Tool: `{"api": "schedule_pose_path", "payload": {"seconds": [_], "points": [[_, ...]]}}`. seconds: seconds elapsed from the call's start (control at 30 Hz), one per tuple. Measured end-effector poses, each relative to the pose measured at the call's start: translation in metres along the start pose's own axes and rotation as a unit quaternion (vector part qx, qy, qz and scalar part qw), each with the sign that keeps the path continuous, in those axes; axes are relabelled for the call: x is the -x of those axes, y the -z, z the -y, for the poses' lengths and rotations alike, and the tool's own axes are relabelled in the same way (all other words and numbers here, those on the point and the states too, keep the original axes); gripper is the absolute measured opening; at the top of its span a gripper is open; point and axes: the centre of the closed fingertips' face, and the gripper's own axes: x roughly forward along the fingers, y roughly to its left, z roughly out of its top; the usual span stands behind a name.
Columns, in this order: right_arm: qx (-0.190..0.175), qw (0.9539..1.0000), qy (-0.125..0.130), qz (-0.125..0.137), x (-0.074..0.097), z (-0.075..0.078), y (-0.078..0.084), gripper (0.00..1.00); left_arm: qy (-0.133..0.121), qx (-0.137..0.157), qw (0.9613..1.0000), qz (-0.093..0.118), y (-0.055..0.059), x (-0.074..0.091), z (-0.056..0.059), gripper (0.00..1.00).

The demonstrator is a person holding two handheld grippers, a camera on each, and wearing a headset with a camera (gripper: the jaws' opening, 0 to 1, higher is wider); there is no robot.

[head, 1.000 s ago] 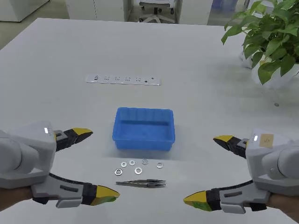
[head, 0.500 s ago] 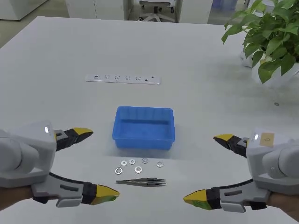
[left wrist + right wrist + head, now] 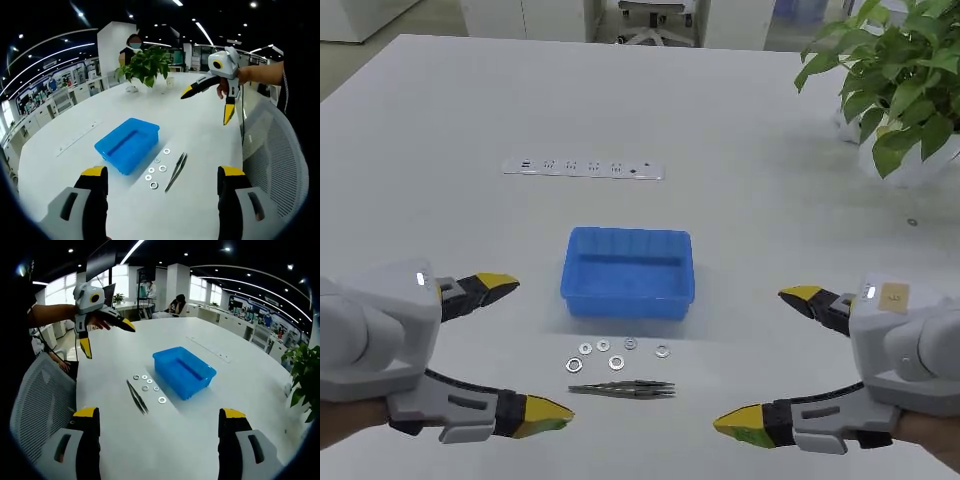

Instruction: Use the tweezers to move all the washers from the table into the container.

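Left claw (image 3: 542,348) and right claw (image 3: 750,359) are hovering wide open, flanking tweezers (image 3: 622,390) and washers (image 3: 616,363) lying before the container (image 3: 628,303).

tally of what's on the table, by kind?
washers: 6
tweezers: 1
container: 1
power strip: 1
plant: 1
Total: 10
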Motion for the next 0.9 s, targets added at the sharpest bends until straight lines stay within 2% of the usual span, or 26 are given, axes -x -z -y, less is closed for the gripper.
{"api": "schedule_pose_path", "payload": {"seconds": [0.9], "points": [[0.001, 1.0000, 0.000, 0.002, 0.0017, 0.0020, 0.0021, 1.00, -0.009, -0.003, 0.9999, 0.006, -0.0025, 0.0034, -0.0063, 0.99]]}}
